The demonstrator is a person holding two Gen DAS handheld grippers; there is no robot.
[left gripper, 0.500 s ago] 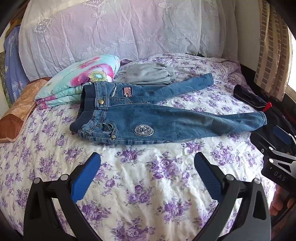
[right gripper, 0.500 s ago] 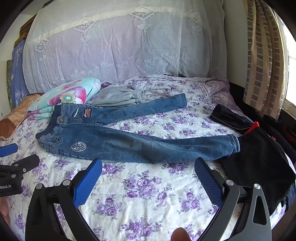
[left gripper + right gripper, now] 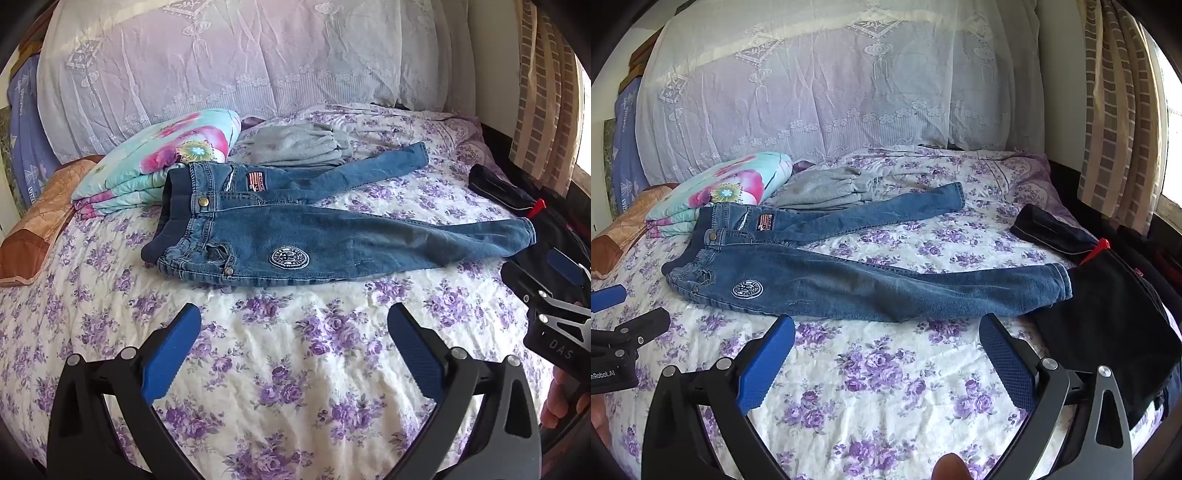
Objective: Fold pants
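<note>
The left gripper is hovering over the flowered bedsheet with its blue pads spread wide and nothing between them. The right gripper is doing the same just alongside, jaws wide apart and empty, angled down at the bed. Each is showing at the edge of the other's view: the right one is peeking in at the right of the left wrist view, and the left one at the left edge of the right wrist view.

Just beyond both sets of fingertips, the jeans are lying flat on the sheet, untouched by either gripper. They are stretching crosswise to the grippers, with the waistband pointing left and the leg cuffs pointing right. The nearer leg is running almost straight across, its cuff ending against a black garment at the right side of the bed. The farther leg is splaying away at an angle toward the headboard side, so the two legs are forming an open V. A round patch is facing up on the near leg by the hip.

Behind the waistband a folded floral quilt is sitting, and a grey garment is lying beside it, just past the far leg.
</note>
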